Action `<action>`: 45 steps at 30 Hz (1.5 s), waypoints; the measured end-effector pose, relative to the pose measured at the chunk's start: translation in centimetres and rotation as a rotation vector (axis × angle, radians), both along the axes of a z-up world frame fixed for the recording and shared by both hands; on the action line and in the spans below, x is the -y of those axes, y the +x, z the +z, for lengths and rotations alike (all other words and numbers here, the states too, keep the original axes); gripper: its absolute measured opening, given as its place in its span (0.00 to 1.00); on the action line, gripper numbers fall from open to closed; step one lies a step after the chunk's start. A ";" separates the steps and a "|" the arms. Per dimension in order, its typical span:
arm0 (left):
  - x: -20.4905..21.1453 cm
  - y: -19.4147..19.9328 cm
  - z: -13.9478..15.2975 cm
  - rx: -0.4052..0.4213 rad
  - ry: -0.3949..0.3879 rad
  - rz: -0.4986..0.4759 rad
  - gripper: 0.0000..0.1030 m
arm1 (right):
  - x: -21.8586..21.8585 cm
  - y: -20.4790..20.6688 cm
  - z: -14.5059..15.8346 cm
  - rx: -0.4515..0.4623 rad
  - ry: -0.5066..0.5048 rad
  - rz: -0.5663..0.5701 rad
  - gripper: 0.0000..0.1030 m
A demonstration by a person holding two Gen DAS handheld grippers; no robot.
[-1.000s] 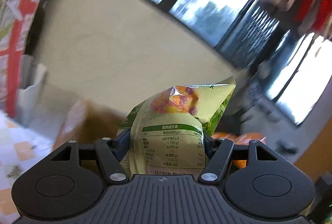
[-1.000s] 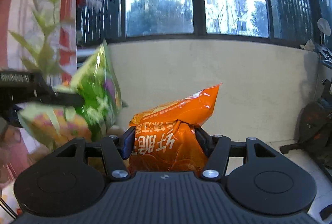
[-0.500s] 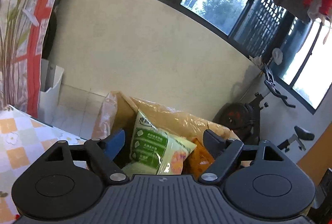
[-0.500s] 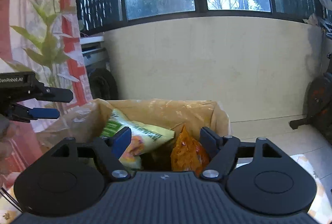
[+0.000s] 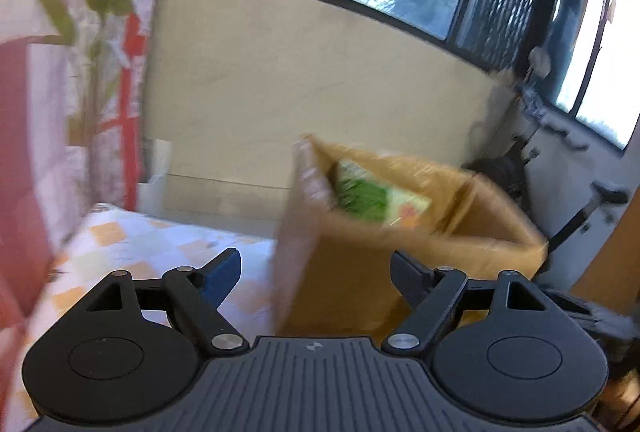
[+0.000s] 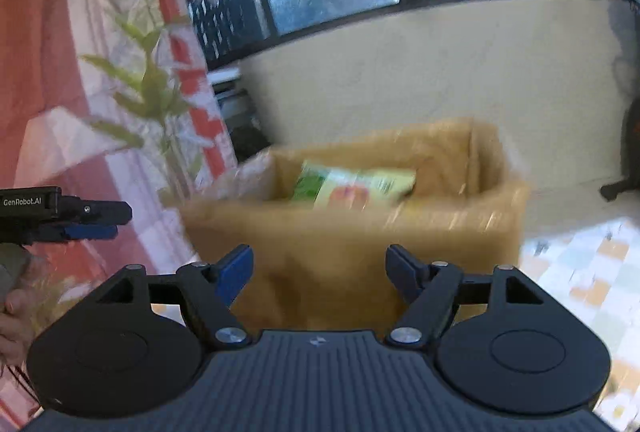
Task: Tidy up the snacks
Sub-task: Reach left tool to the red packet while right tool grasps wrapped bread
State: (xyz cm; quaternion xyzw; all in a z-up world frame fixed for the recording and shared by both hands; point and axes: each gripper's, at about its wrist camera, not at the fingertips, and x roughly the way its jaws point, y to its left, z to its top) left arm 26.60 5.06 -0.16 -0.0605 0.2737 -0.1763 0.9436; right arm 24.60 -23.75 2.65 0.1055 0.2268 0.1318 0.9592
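Note:
A brown cardboard box (image 5: pixel 352 264) lined with clear plastic stands on the table, blurred by motion. A green and yellow snack bag (image 5: pixel 372 200) lies inside it, leaning on the back wall. My left gripper (image 5: pixel 316 268) is open and empty, a short way back from the box's near left corner. In the right wrist view the same box (image 6: pixel 340 244) and green bag (image 6: pixel 352 186) sit straight ahead. My right gripper (image 6: pixel 320 264) is open and empty in front of the box's near wall. The left gripper (image 6: pixel 92 220) shows at the left edge. No orange bag is visible.
A checked tablecloth (image 5: pixel 152 244) covers the table left of the box and also right of it (image 6: pixel 580 272). A red and white curtain (image 5: pixel 60 72) hangs close on the left. An exercise bike (image 5: pixel 592 208) stands behind on the right. A hand (image 6: pixel 12 312) holds the left gripper.
Both grippers opened and let go of their bags: the green one and the orange one dropped into the box. Both grippers have since drawn back from the box, the left one swinging leftward.

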 end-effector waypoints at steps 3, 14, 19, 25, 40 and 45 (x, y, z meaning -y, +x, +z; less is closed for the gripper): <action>-1.5 -0.9 -2.0 -0.019 0.070 0.030 0.80 | -1.5 -0.8 -2.6 -0.079 -0.007 0.020 0.74; -7.3 -2.0 -8.1 -0.126 0.053 0.116 0.79 | -4.7 -1.2 -10.7 -0.381 -0.066 0.082 0.74; -8.3 -2.3 -9.5 -0.122 0.035 0.126 0.76 | -5.2 -1.1 -11.1 -0.380 -0.103 0.087 0.76; -9.0 -2.8 -11.0 -0.149 0.019 0.146 0.76 | -6.5 -1.0 -11.6 -0.349 -0.171 0.111 0.80; -8.9 -3.5 -12.1 -0.181 0.006 0.144 0.76 | -8.8 -2.3 -9.2 -0.203 -0.385 0.195 0.49; -8.5 -3.6 -12.4 -0.184 -0.003 0.134 0.76 | -9.3 -2.9 -8.4 -0.166 -0.487 0.193 0.46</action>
